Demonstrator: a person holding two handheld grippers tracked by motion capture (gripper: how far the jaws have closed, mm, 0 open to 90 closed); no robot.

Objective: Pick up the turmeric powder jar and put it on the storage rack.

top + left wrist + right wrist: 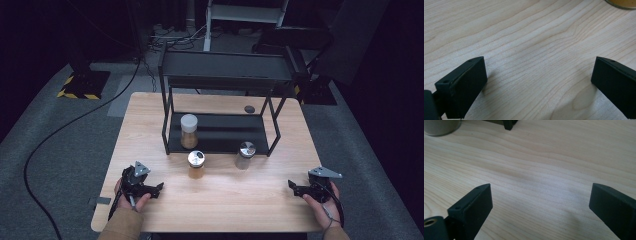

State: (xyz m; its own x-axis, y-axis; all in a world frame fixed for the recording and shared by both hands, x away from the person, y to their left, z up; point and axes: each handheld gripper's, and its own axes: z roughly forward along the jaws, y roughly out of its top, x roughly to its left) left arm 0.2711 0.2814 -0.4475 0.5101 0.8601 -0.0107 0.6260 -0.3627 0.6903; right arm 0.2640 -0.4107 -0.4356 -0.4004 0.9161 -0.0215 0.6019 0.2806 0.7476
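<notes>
Three spice jars stand near a black two-tier rack (225, 75) on the wooden table (220, 205). A white-lidded jar of brown powder (189, 131) sits on the rack's lower shelf at its left. In front of the rack are a silver-lidded jar of brown powder (196, 164) and a silver-lidded pale jar (245, 155). My left gripper (159, 189) rests low at the table's front left, open, with bare wood between its jaws (539, 62). At the front right my right gripper (292, 187) is also open over bare wood (540, 186).
A small dark disc (249, 108) lies on the table behind the rack's lower shelf. The brown jar's base (621, 3) shows ahead of the left gripper. Ahead of the right gripper are the pale jar's base (440, 126) and a rack foot (509, 124).
</notes>
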